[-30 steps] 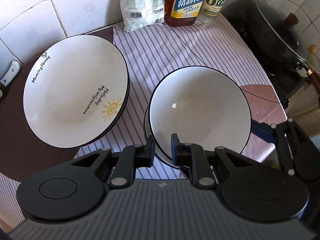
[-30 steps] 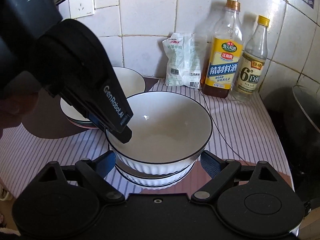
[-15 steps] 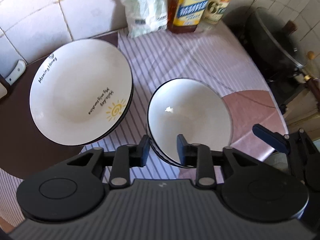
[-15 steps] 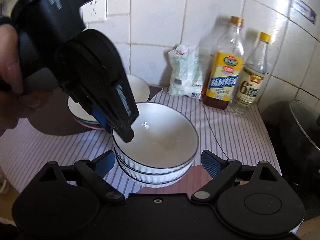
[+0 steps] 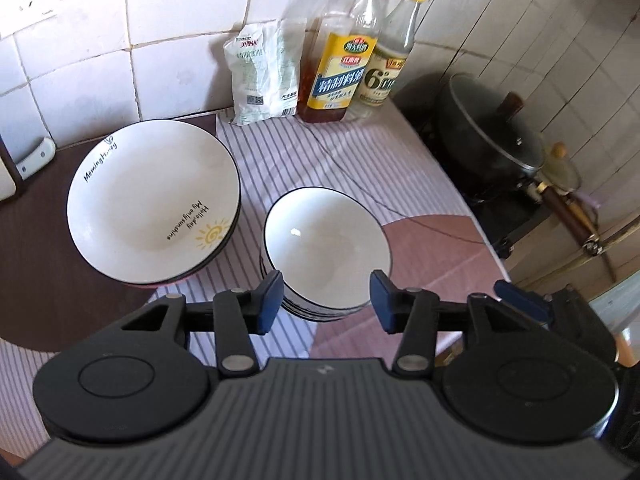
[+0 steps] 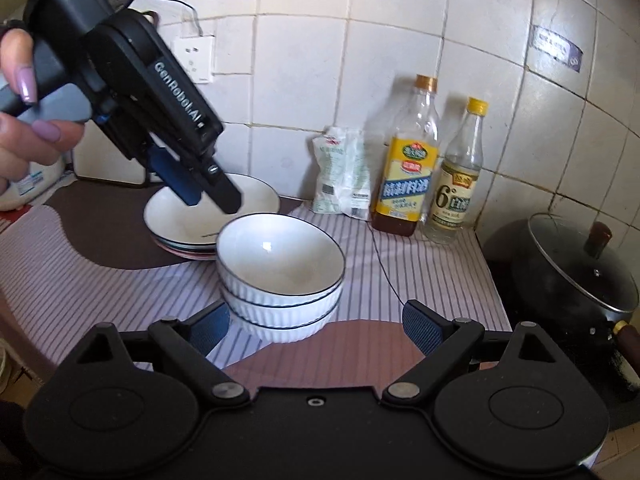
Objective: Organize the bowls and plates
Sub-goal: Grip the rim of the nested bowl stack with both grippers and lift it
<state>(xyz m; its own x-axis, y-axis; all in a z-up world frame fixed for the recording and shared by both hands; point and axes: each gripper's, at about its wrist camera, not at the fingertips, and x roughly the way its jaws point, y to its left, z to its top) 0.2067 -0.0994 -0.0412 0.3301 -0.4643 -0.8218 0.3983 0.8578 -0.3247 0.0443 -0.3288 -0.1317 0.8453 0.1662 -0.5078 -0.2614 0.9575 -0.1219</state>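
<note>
A stack of three white ribbed bowls [image 6: 280, 280] with black rims stands on the striped cloth; it also shows in the left wrist view [image 5: 326, 252]. Left of it lies a stack of white plates [image 5: 154, 200] with a sun drawing, also seen in the right wrist view [image 6: 212, 216]. My left gripper [image 5: 326, 300] is open and empty, lifted above and in front of the bowls; it also shows in the right wrist view [image 6: 212, 196]. My right gripper [image 6: 316, 328] is open and empty, just in front of the bowl stack.
An oil bottle [image 5: 340, 60], a vinegar bottle [image 5: 390, 52] and a white bag [image 5: 264, 72] stand against the tiled wall. A black lidded pot [image 5: 492, 140] sits on the stove at right. A brown mat [image 5: 36, 248] lies under the plates.
My left gripper opened, let go of the top bowl's rim and rose up and back. My right gripper also drew back from the bowl stack.
</note>
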